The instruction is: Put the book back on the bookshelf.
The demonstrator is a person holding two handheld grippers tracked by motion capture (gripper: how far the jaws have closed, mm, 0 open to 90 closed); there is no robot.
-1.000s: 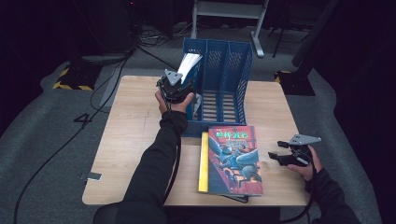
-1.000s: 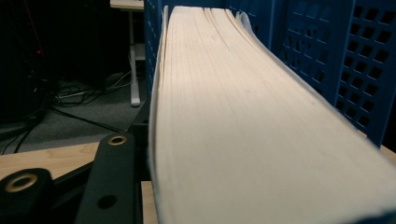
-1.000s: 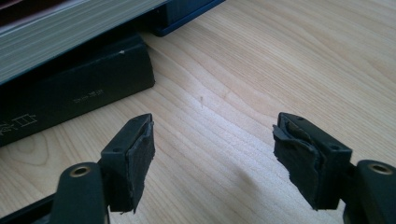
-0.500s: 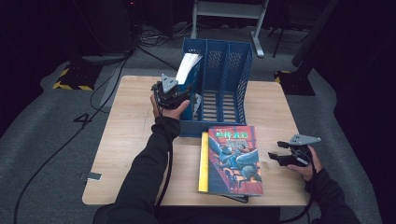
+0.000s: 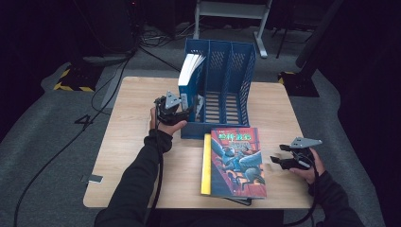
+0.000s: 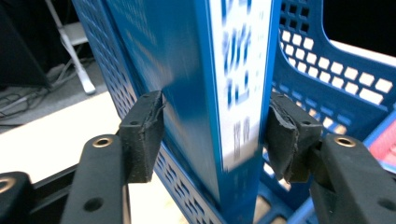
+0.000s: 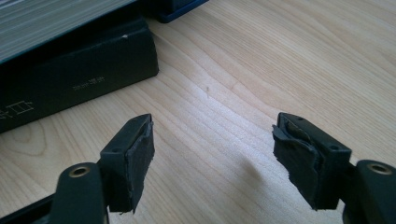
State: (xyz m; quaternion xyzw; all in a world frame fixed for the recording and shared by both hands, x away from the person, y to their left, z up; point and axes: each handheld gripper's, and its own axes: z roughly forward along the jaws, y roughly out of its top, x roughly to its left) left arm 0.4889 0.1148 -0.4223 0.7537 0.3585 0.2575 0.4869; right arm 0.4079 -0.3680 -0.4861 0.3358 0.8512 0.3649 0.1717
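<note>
Dim room, wooden desk [image 5: 137, 156]: left tool [image 6: 212, 135] just opened its jaws, pads off the blue book [image 6: 187, 84] between them, now upright in the rack's [image 5: 236, 71] left slot. Right tool [image 7: 212, 154] idles open nr the colourful book [image 5: 236, 161]; next, I'd say, back left out w/o tipping it.

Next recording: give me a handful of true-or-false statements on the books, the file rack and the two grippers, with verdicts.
1. A blue book stands in the leftmost slot of the blue file rack. True.
2. The left gripper is shut tight on the book. False: its fingers stand off both sides of the spine, having just opened.
3. The right gripper holds a book. False: it is open above bare table.
4. An illustrated book with a yellow spine lies flat in front of the rack. True.
</note>
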